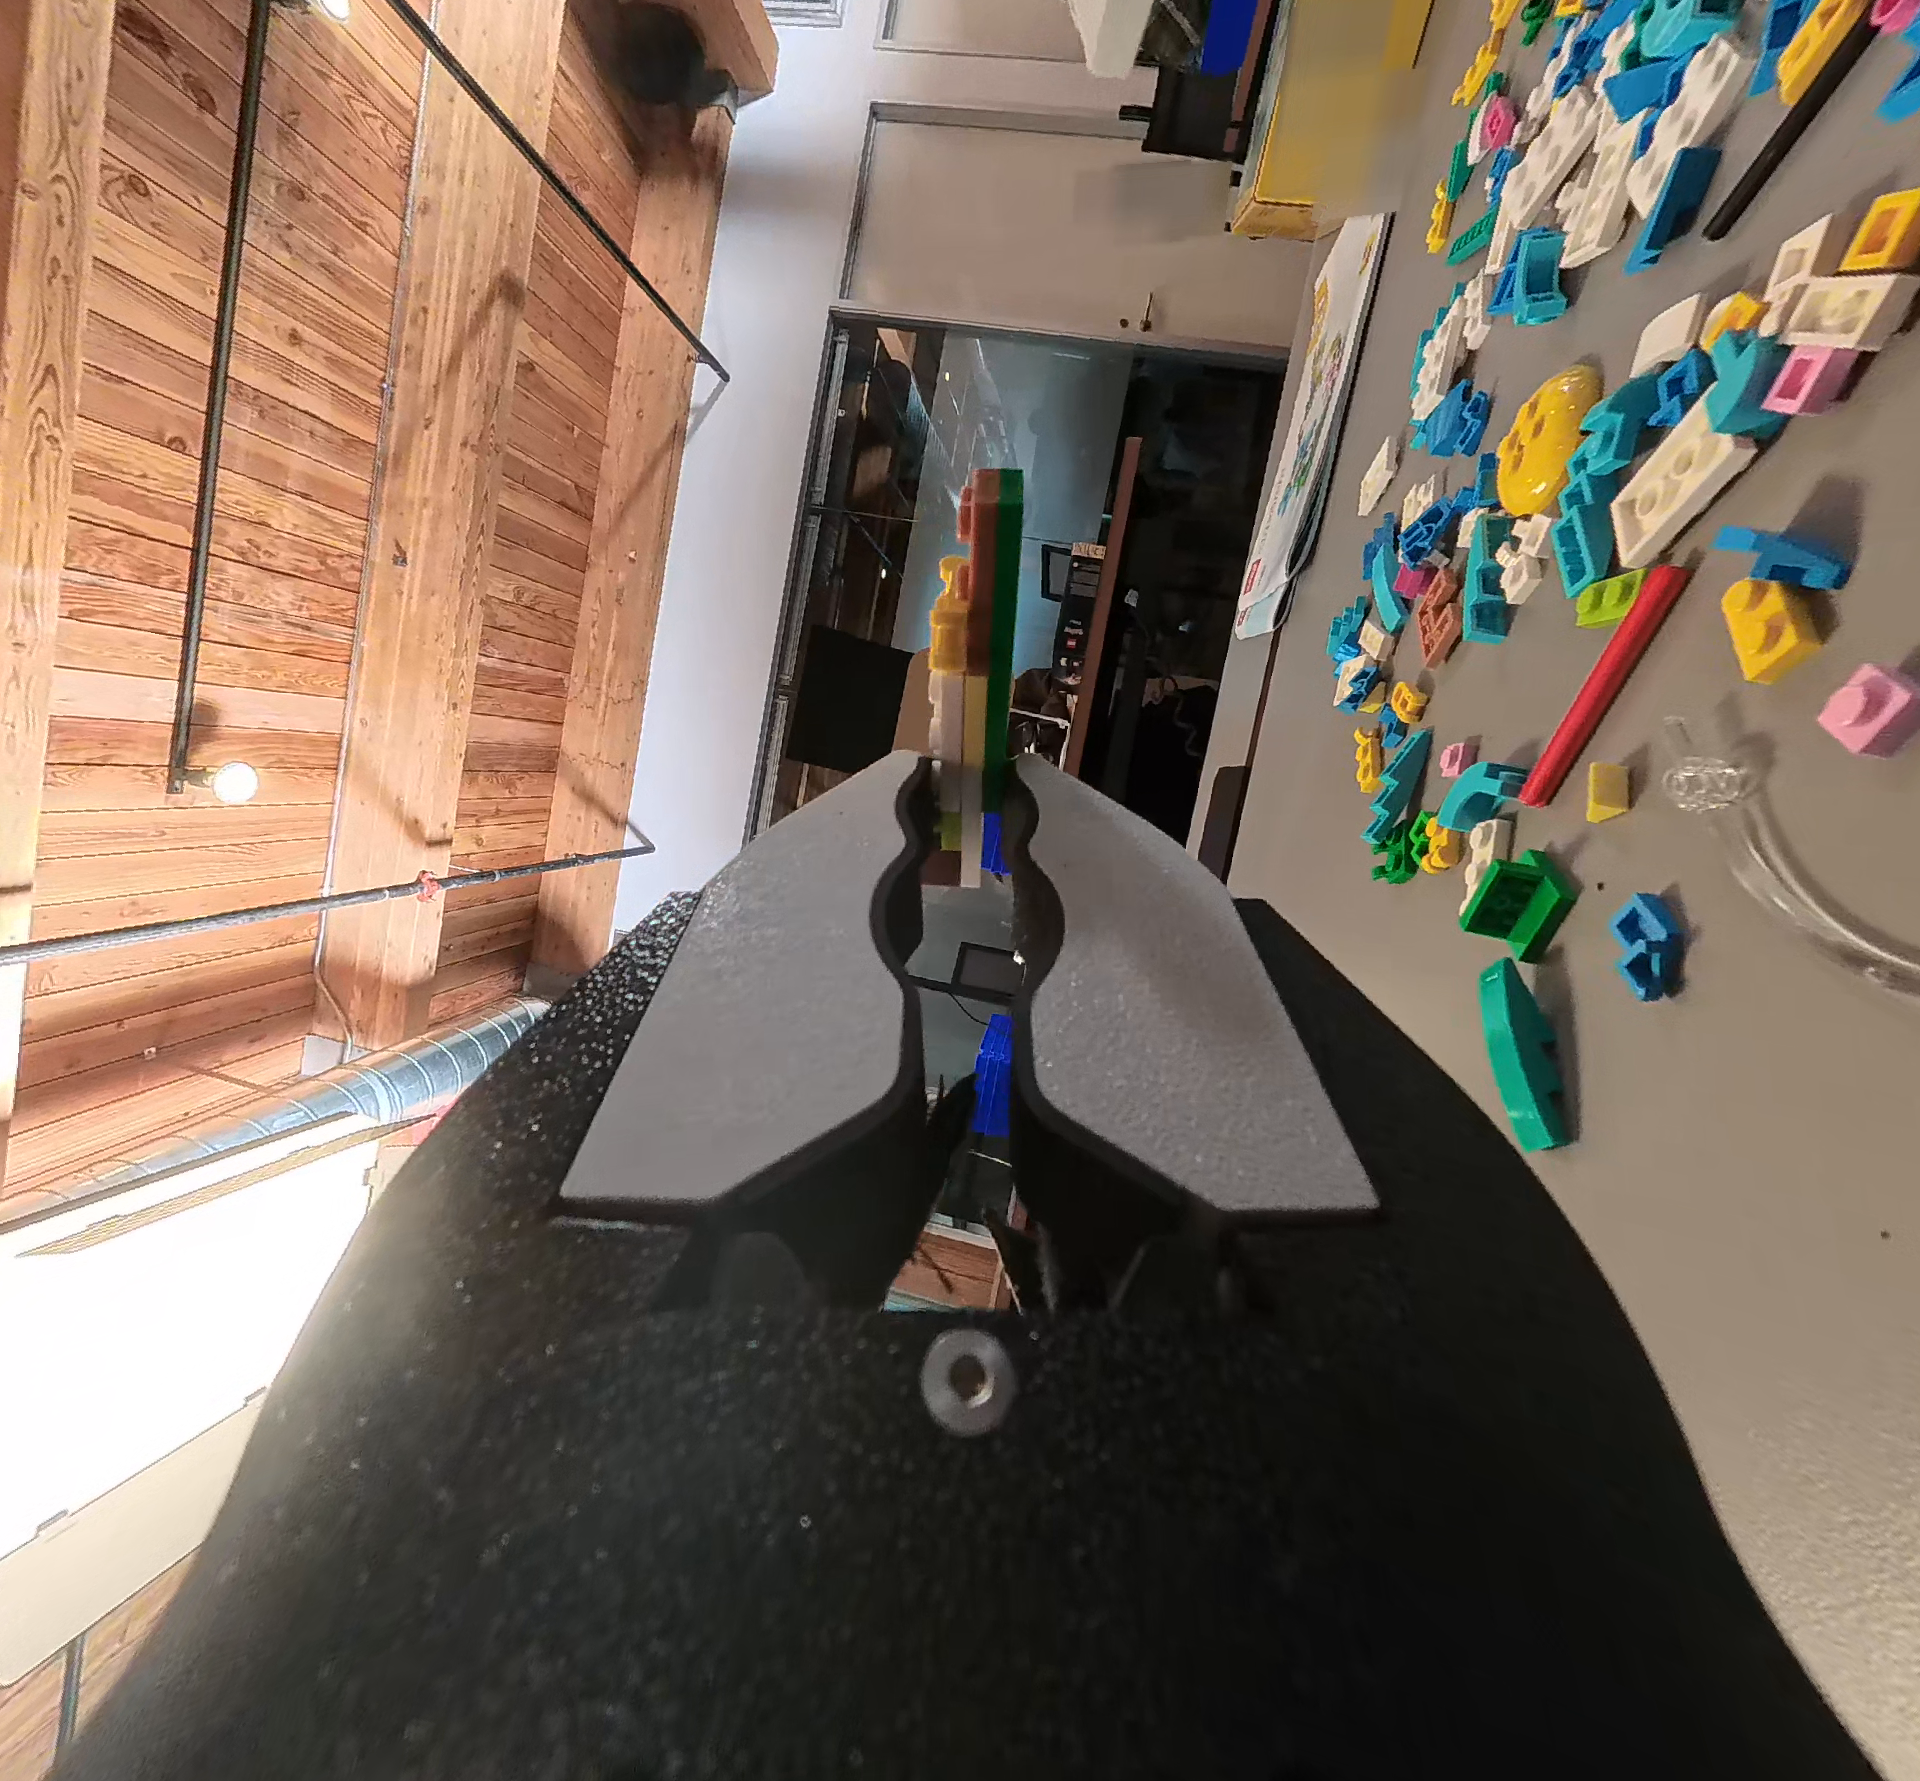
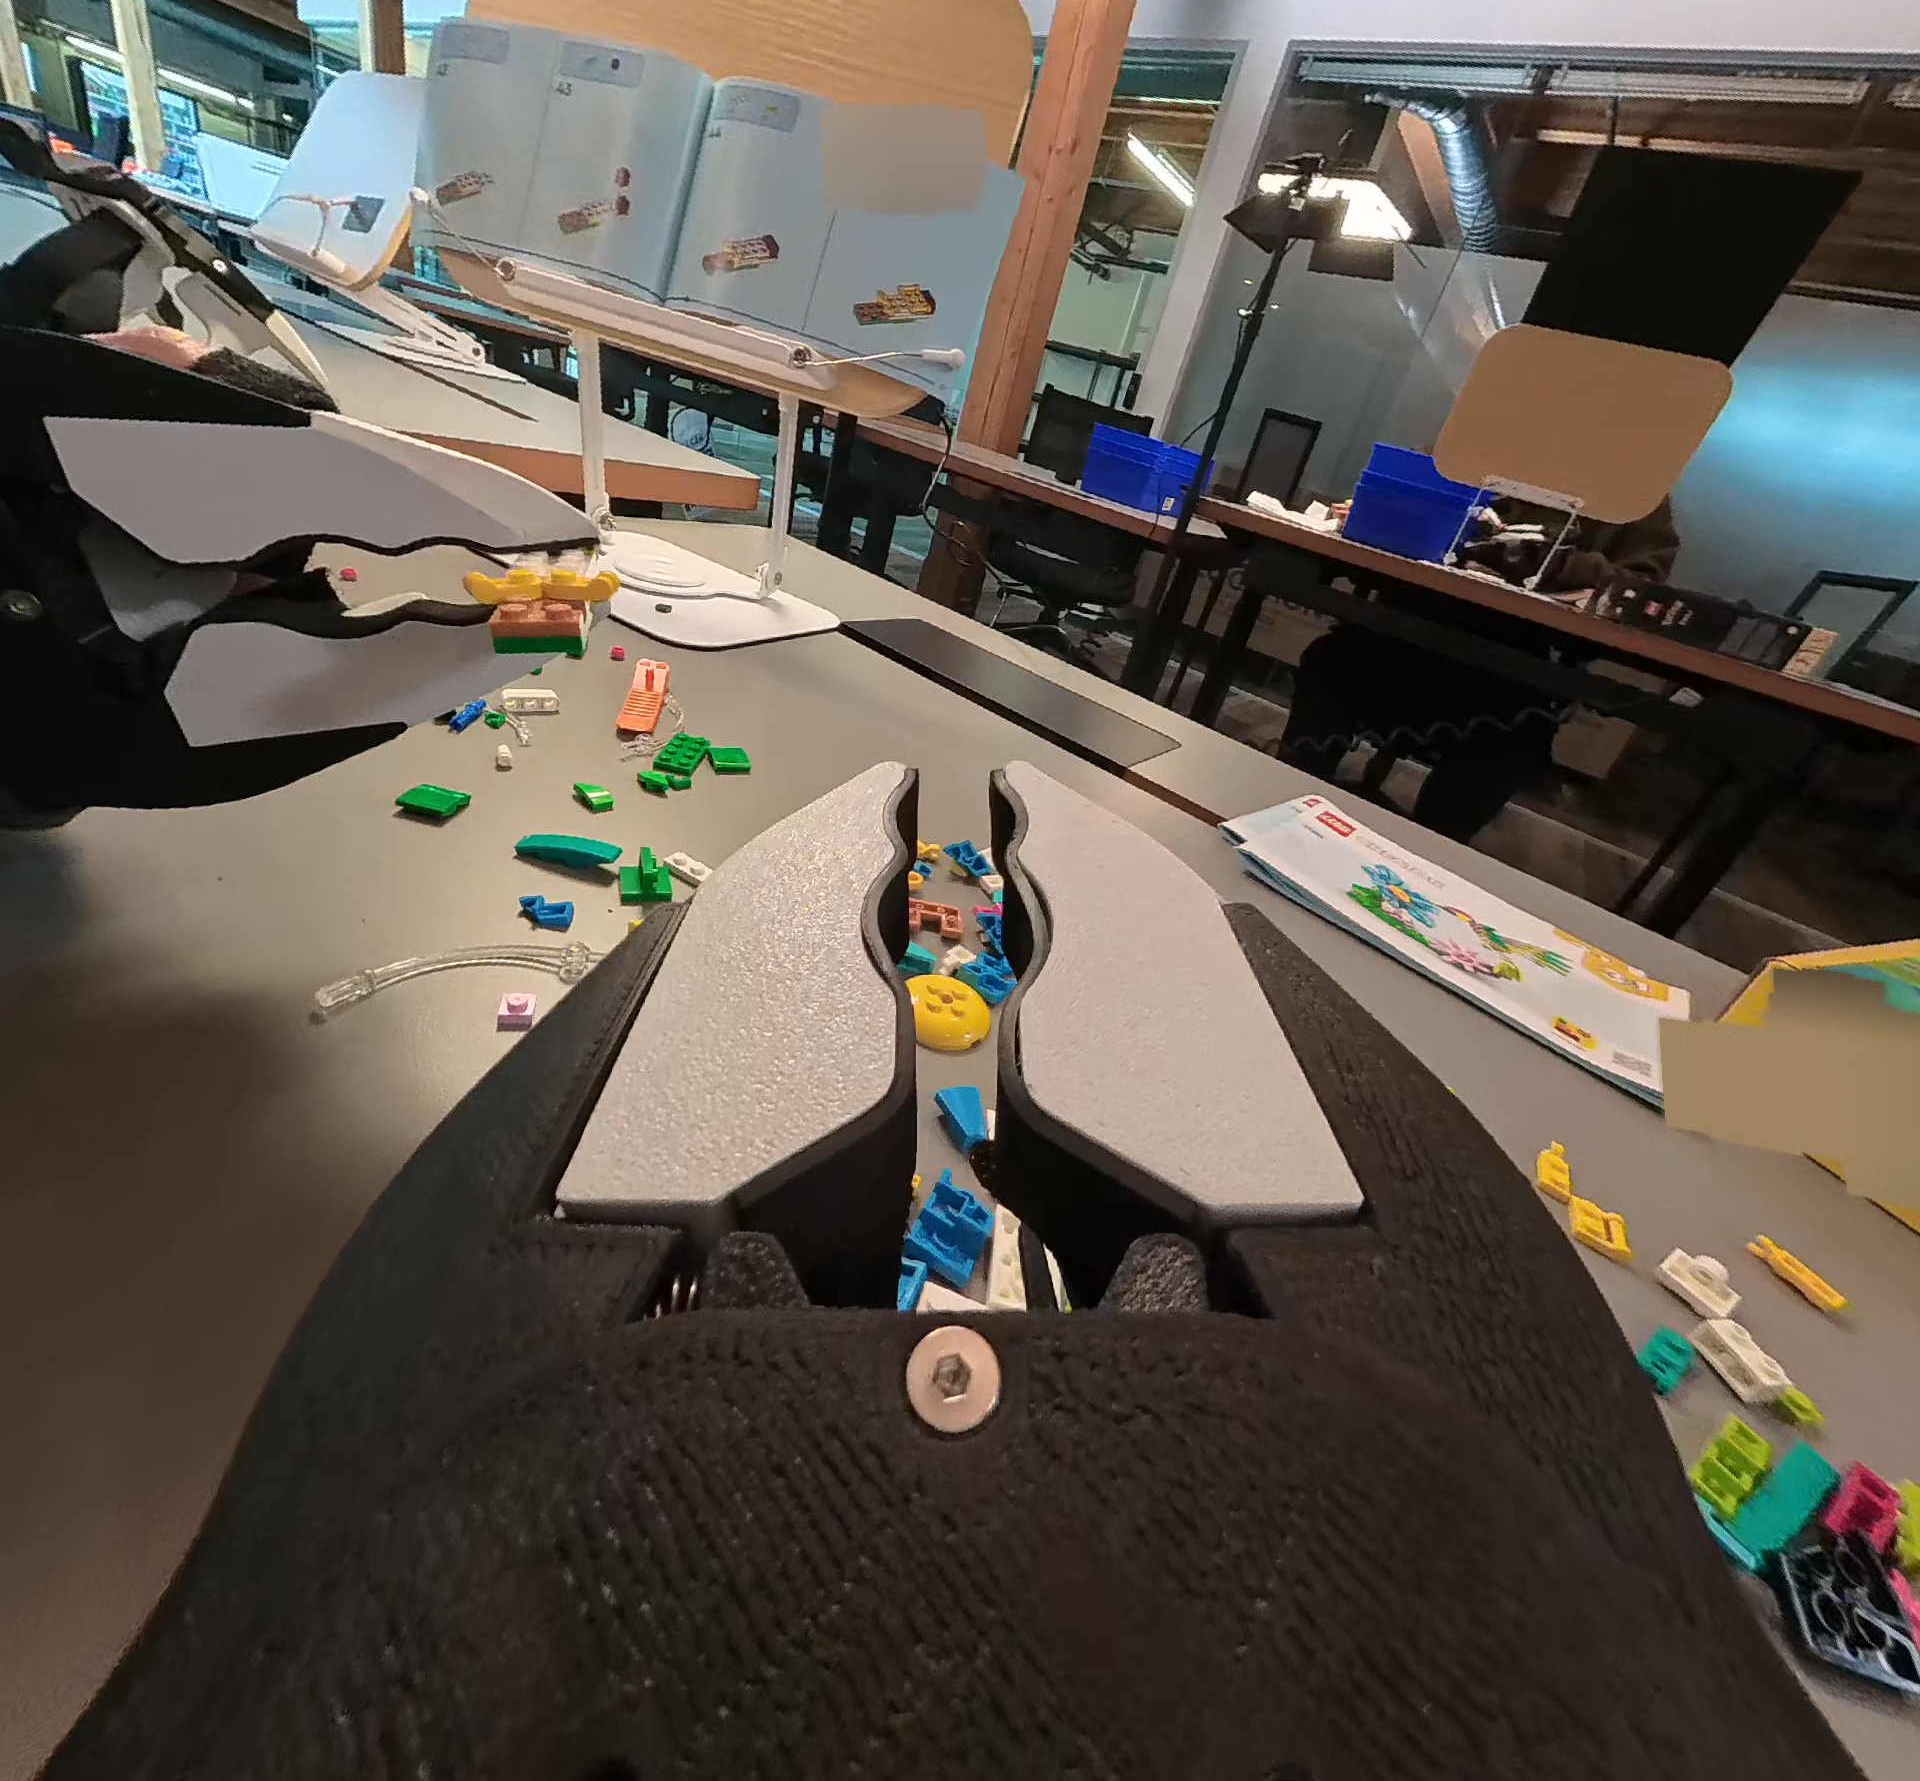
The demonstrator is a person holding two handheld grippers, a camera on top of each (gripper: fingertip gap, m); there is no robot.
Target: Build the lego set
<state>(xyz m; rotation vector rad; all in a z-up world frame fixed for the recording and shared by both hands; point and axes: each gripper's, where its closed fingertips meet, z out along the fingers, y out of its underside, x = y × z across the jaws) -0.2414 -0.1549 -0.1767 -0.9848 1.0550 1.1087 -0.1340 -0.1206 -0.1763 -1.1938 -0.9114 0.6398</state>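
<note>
My left gripper (image 1: 971, 781) is shut on a small lego build (image 1: 997, 609): a green plate edge-on with brown, yellow and white bricks stacked on it. It holds the build in the air above the grey table (image 1: 1714, 1212). The right wrist view shows the same gripper (image 2: 545, 588) at the left, holding the build (image 2: 540, 625) level. My right gripper (image 2: 954, 781) hovers low over the loose bricks (image 2: 966, 910), its jaws a narrow gap apart with nothing between them. A yellow dome piece (image 2: 945, 1009) lies under it.
An open instruction book (image 2: 707, 204) stands on a stand at the back. A booklet (image 2: 1455, 942) and a yellow box (image 2: 1849, 1056) lie to the right. Green pieces (image 2: 681, 755), an orange separator (image 2: 644, 692) and a clear curved piece (image 2: 457, 968) lie to the left. More bricks (image 2: 1766, 1482) lie at the lower right. There is about 12 cm between the tips of the two grippers. The right tips stand about 12 cm off the yellow dome piece (image 2: 945, 1009). It is also in sight in the left wrist view (image 1: 1541, 443).
</note>
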